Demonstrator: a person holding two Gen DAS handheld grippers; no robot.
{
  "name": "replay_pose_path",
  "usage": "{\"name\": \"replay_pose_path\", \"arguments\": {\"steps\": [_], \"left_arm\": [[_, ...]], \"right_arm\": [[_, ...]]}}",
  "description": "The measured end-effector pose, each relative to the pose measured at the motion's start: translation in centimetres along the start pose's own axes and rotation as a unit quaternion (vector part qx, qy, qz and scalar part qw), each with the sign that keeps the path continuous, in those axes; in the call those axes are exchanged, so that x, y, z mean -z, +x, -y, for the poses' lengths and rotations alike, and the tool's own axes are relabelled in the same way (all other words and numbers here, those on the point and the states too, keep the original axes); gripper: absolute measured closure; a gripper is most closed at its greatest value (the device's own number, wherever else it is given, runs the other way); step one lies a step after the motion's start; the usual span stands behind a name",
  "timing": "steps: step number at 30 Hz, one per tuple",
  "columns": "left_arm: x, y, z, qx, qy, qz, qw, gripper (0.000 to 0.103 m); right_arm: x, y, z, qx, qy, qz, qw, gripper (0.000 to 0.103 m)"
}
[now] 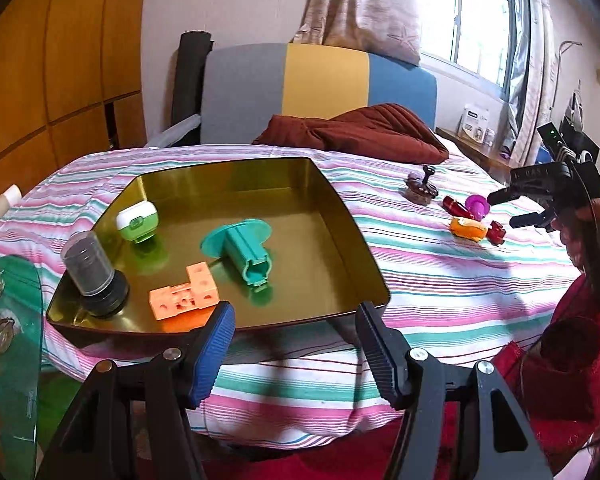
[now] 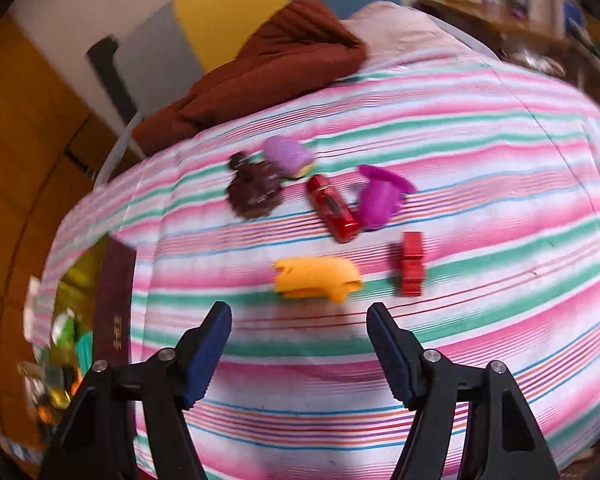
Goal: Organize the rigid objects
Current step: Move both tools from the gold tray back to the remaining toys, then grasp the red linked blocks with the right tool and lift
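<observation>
A gold tray (image 1: 300, 208) on the striped cloth holds a green-and-white box (image 1: 137, 220), a teal flanged piece (image 1: 242, 248), an orange cube block (image 1: 182, 296) and a grey capped cylinder (image 1: 90, 272). My left gripper (image 1: 294, 310) stands open at the tray's near rim, empty. Right of the tray lie an orange piece (image 2: 316, 280), a red block (image 2: 412, 264), a red cylinder (image 2: 332, 208), a purple piece (image 2: 380, 196), a brown piece (image 2: 254, 192) and a lilac piece (image 2: 288, 156). My right gripper (image 2: 298, 312) hangs open just short of the orange piece, nothing between its fingers.
A rust-brown cushion (image 1: 360, 128) lies at the back of the striped cloth (image 1: 440, 280). A glass tabletop (image 1: 16, 340) with a bottle stands at the left. Red fabric (image 1: 572, 352) is at the lower right. The tray's dark outer wall (image 2: 114, 280) shows at left in the blurred right wrist view.
</observation>
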State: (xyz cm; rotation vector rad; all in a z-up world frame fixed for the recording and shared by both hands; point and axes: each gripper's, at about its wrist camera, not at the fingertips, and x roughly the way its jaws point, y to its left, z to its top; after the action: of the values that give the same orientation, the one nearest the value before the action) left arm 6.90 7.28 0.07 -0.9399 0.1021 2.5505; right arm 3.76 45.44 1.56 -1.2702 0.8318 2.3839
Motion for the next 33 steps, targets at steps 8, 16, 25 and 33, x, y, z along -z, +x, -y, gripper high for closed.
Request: {"name": "replay_pose_path", "arguments": {"steps": [8, 16, 25, 33], "left_arm": [[-0.2, 0.3, 1.7, 0.014, 0.021, -0.006, 0.9997, 0.039], [-0.4, 0.5, 3.6, 0.023, 0.048, -0.007, 0.9986, 0.039], [-0.4, 1.3, 5.9, 0.039, 0.072, -0.019, 0.9965, 0.039], [-0.4, 1.3, 7.3, 0.047, 0.087, -0.019, 0.9949, 0.039]], "right_arm": [[-3.1, -0.1, 5.7, 0.049, 0.092, 0.018, 0.994, 0.031], [-3.8, 1.1, 9.8, 0.082, 0.118, 0.03, 0.989, 0.029], [-3.7, 1.3, 10.5, 0.052, 0.144, 0.035, 0.988, 0.029], [-3.6, 1.8, 8.8, 0.021, 0.104, 0.026, 0.994, 0.031]]}}
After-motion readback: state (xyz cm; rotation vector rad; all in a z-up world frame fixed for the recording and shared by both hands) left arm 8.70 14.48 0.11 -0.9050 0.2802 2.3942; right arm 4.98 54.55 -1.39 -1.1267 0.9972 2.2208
